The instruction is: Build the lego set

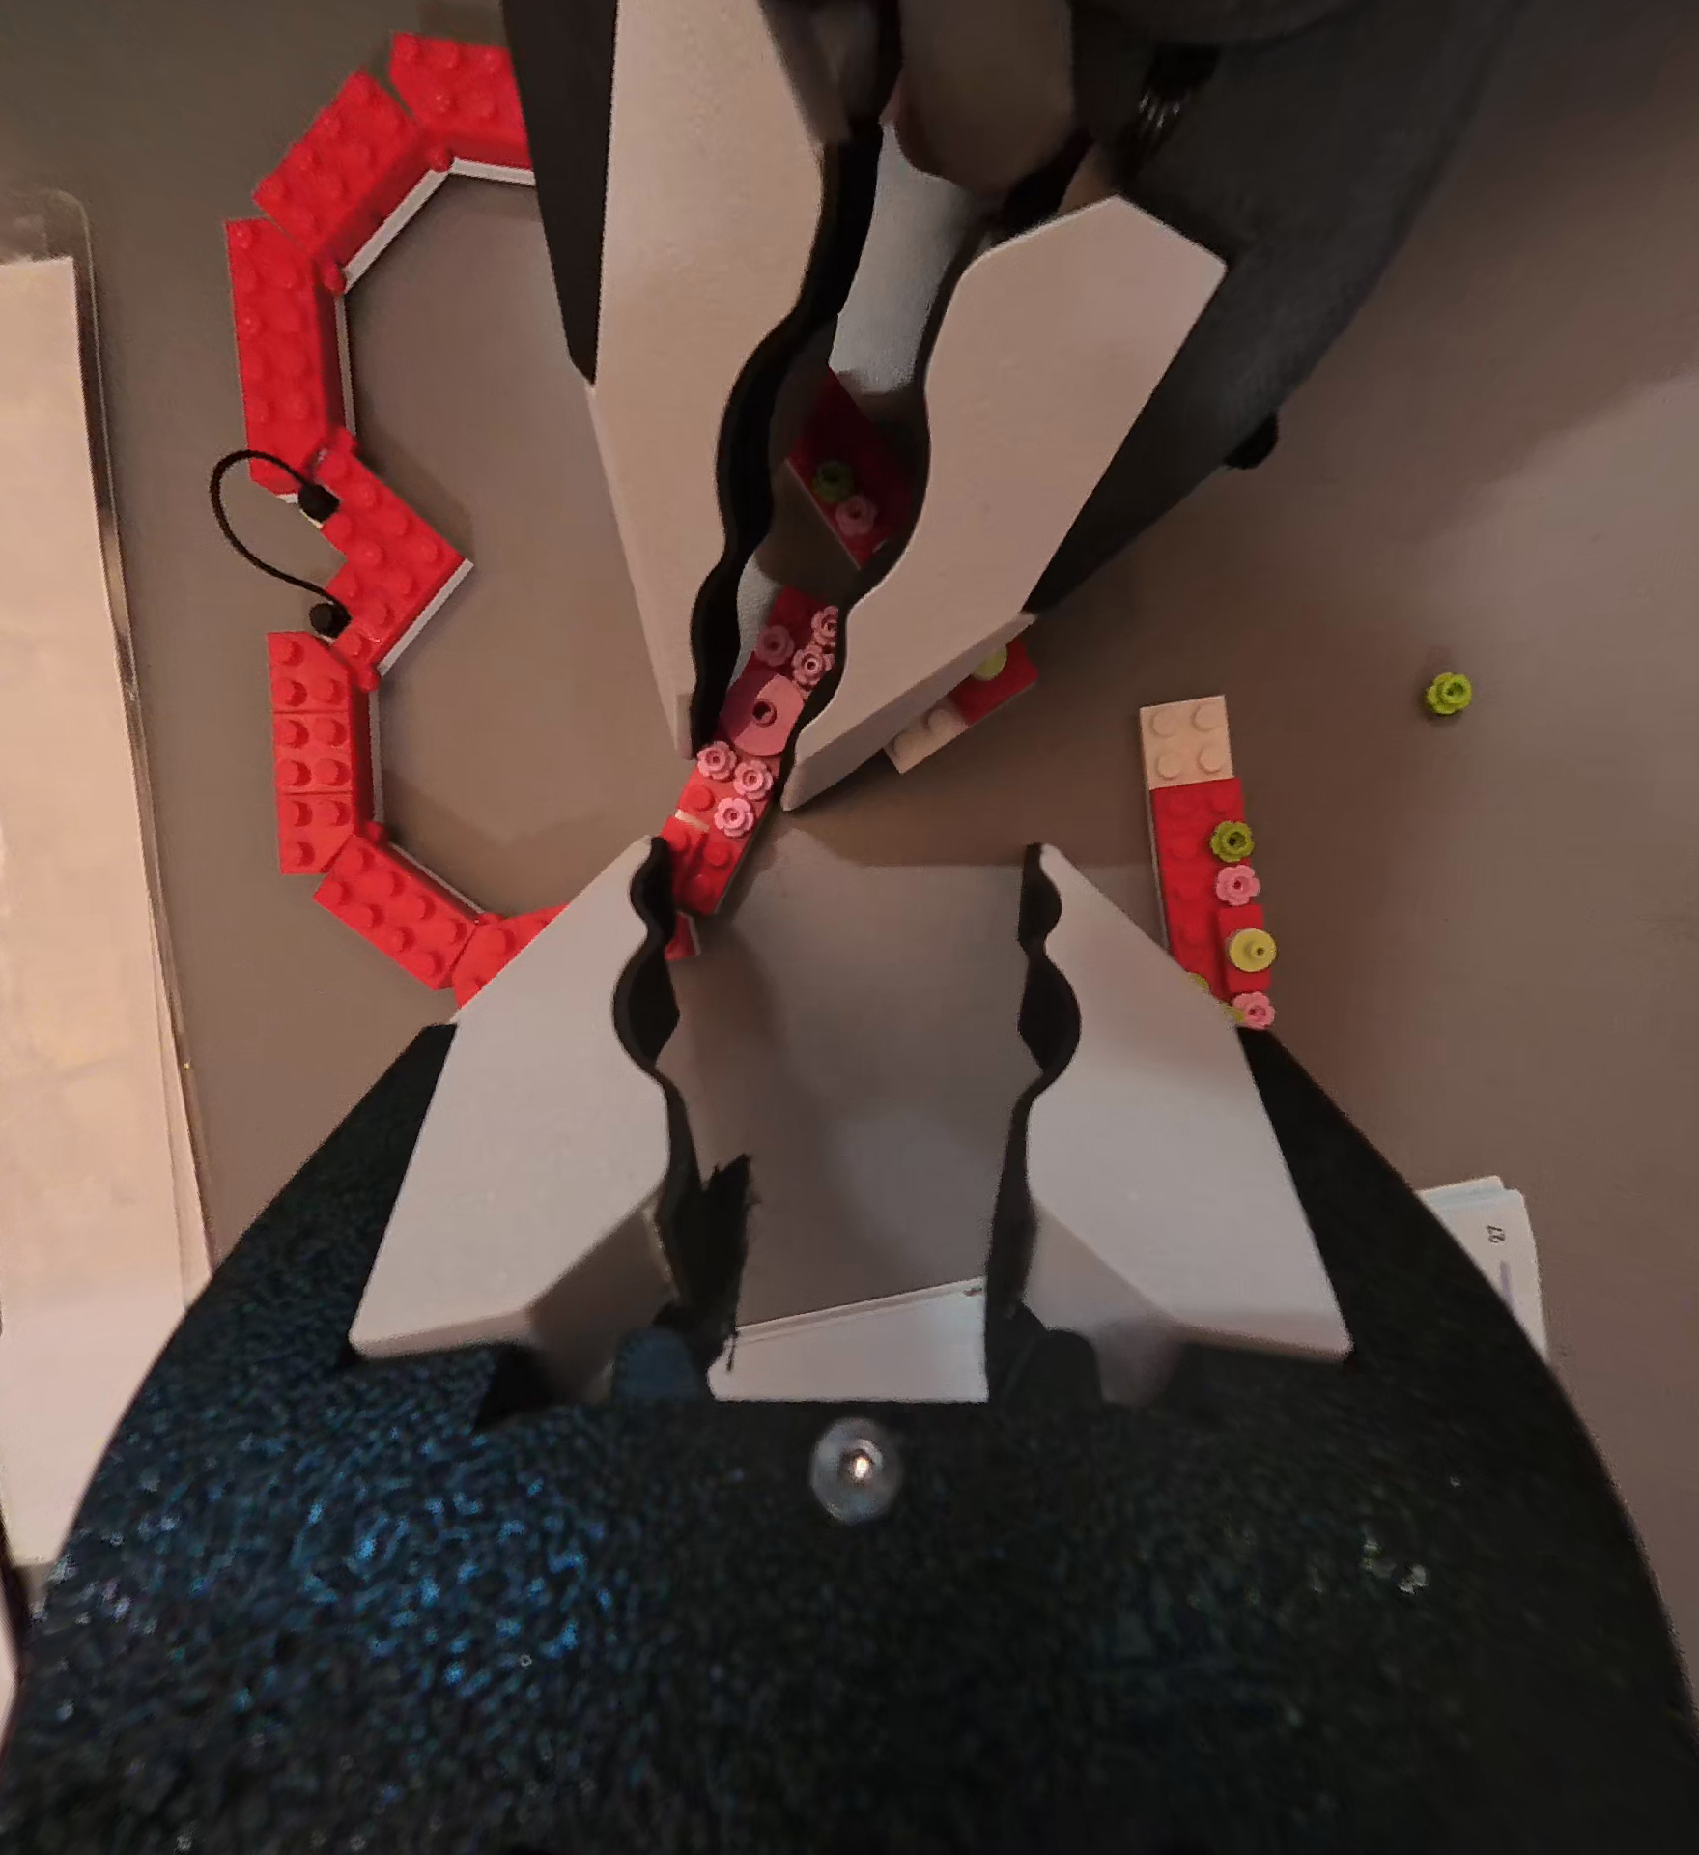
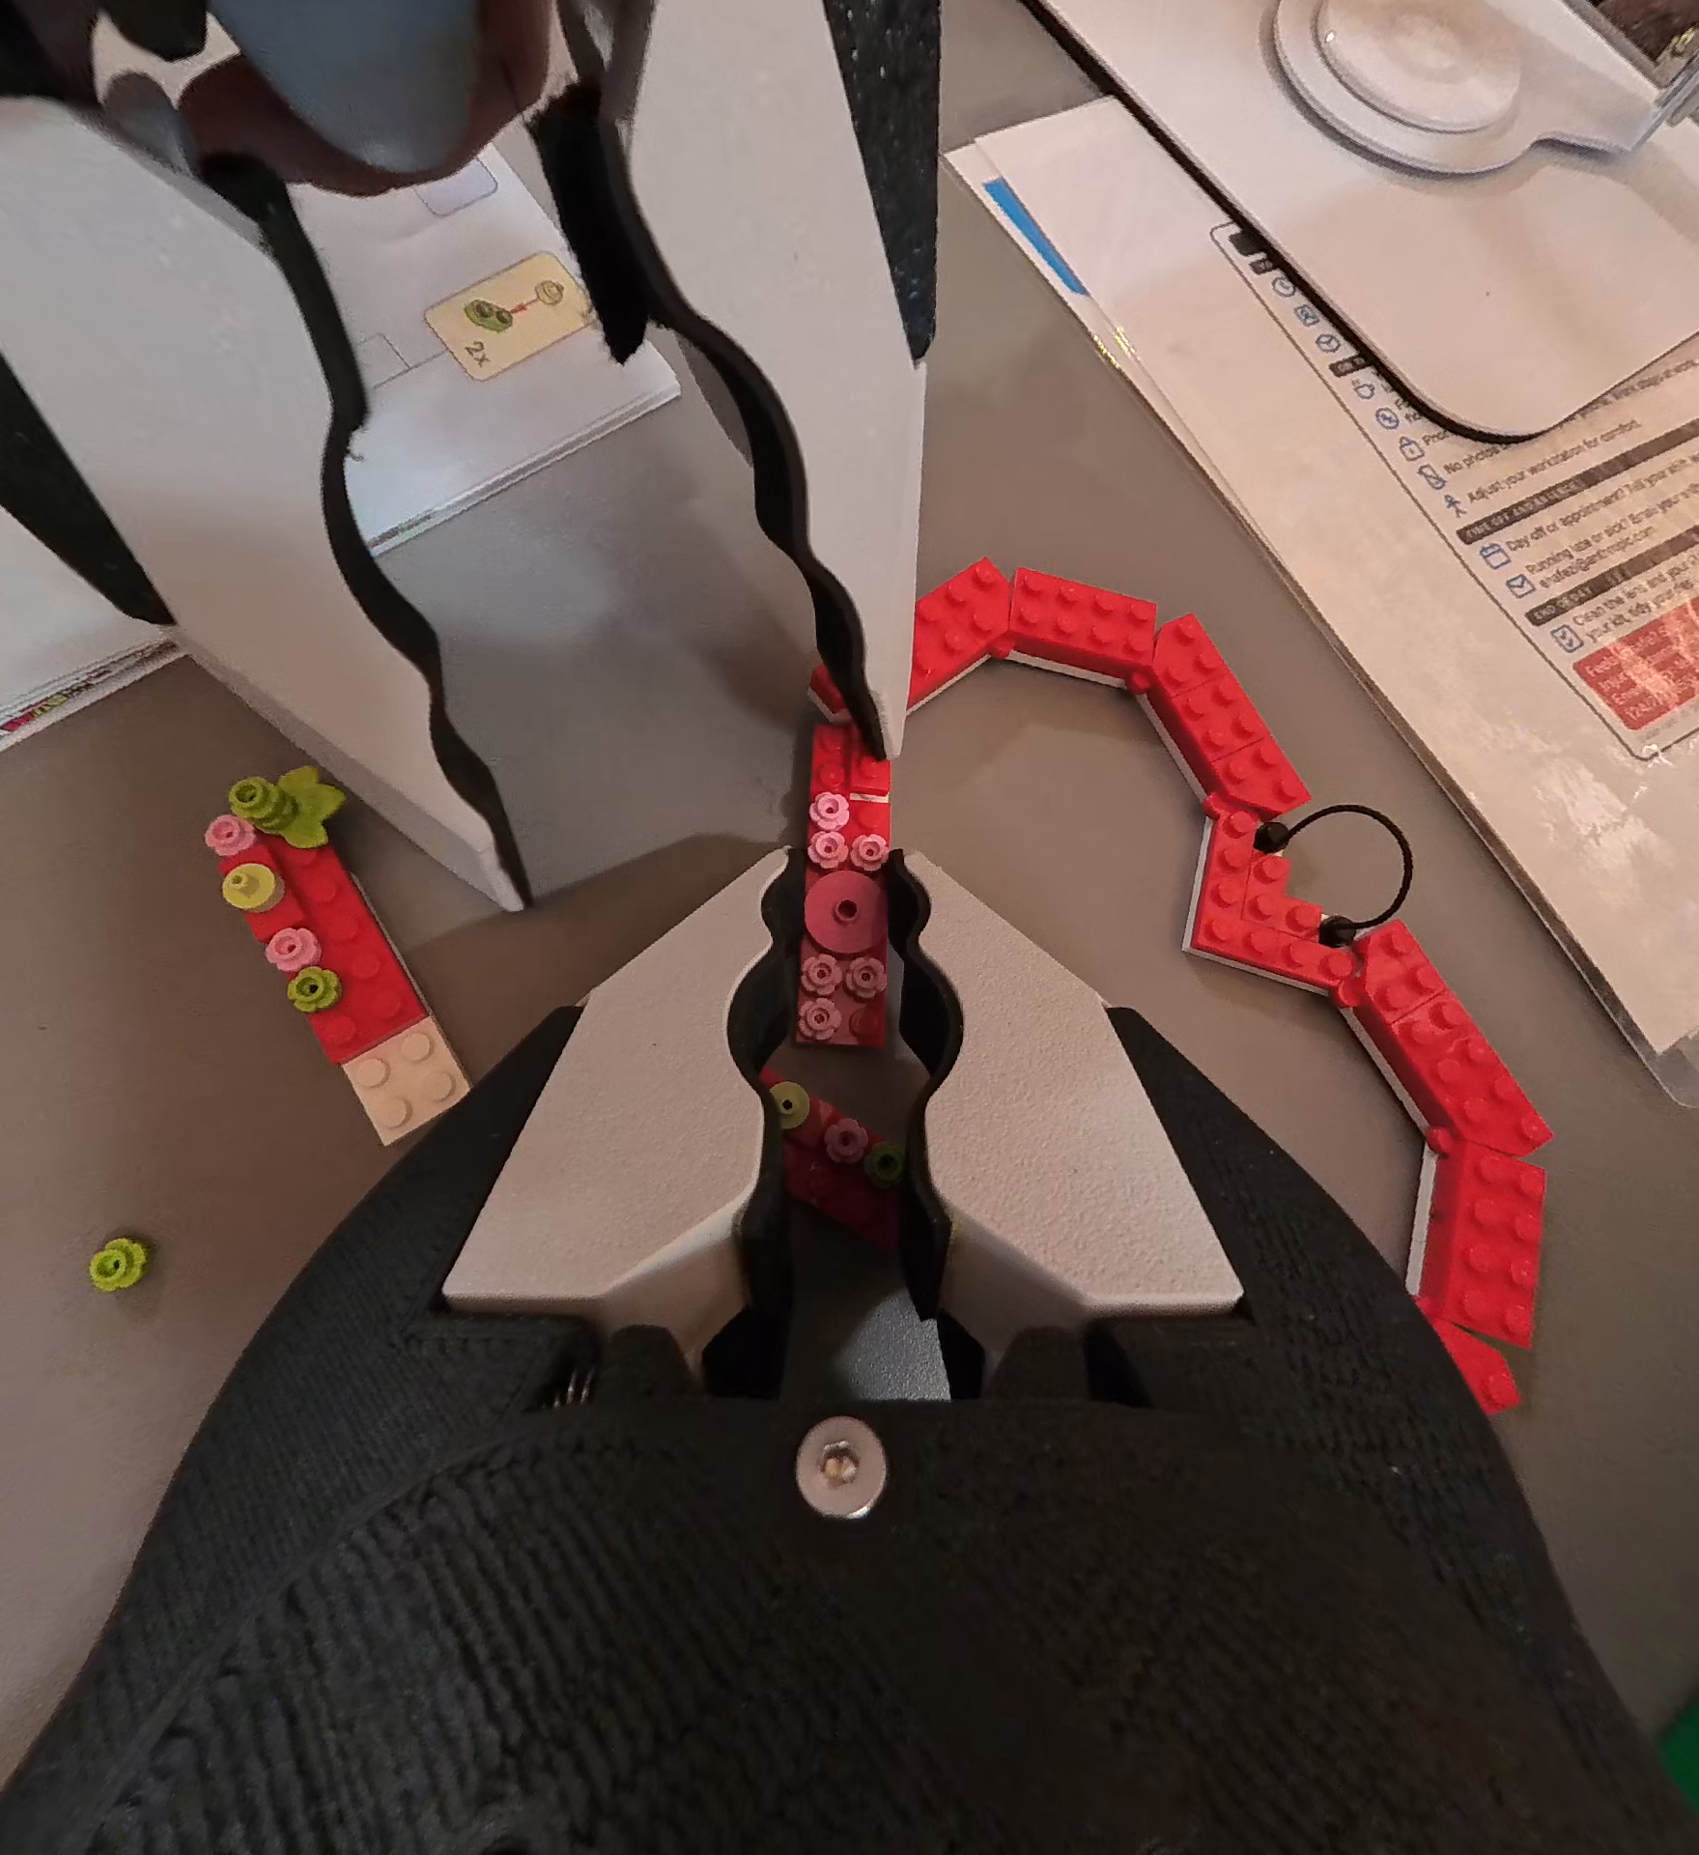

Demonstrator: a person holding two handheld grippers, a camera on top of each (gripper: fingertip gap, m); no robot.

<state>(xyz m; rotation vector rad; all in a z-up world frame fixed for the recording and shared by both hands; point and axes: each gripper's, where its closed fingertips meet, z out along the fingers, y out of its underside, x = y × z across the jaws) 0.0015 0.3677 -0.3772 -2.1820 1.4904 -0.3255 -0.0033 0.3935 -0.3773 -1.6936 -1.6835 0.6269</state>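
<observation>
My right gripper [image 2: 847,855] is shut on a red lego strip [image 2: 845,908] topped with pink flower studs and a dark pink round piece. The strip lies on the grey table. Its far end sits at the end of a curved red brick chain [image 2: 1226,723]; I cannot tell if they are joined. My left gripper [image 1: 840,863] is open and empty, and one fingertip [image 2: 875,738] touches the strip's far end. The left wrist view shows the right gripper [image 1: 785,793] closed over the strip [image 1: 740,773] and the chain [image 1: 323,502] to the left.
A second red strip with a white end and flower studs [image 2: 333,944] lies to the left. A third red piece [image 2: 835,1154] lies under my right gripper. A loose lime stud [image 2: 120,1263], an instruction booklet [image 2: 484,331] and a laminated sheet [image 2: 1527,502] are nearby.
</observation>
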